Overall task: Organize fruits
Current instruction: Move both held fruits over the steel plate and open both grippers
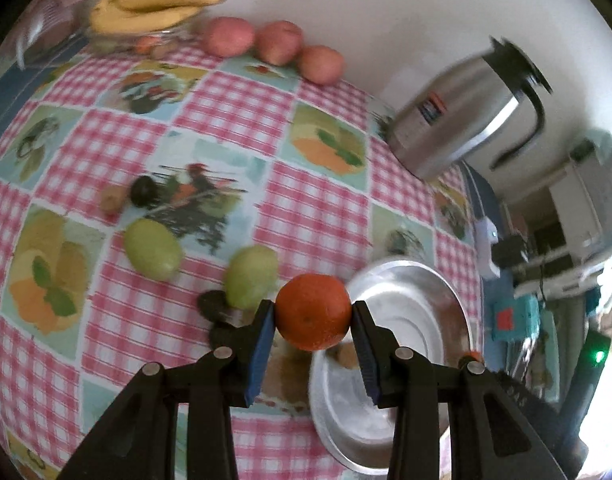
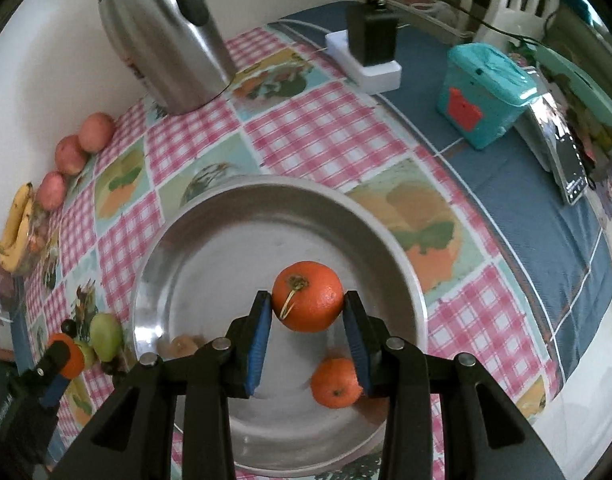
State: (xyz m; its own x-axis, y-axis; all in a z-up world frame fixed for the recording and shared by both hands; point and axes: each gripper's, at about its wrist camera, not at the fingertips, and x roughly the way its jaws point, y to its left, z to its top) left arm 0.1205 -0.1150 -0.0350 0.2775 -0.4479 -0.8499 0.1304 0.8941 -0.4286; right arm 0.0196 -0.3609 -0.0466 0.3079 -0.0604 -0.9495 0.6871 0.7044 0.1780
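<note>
A metal pan [image 2: 389,248] sits on the tablecloth [image 2: 325,128] near the table's front. Inside it lie one orange [image 2: 334,383] and a small fruit [image 2: 182,345]. To the pan's left, on the cloth, two pears [image 1: 152,249] lie side by side. Behind the pan, against the wall, stands a kettle [image 2: 162,36]. Left of the kettle three apples [image 1: 278,42] lie in a row along the wall, and beyond them bananas [image 1: 154,6] rest on a glass bowl [image 1: 162,36]. A charger [image 2: 371,38] and a box [image 2: 485,94] sit to the pan's right rear
</note>
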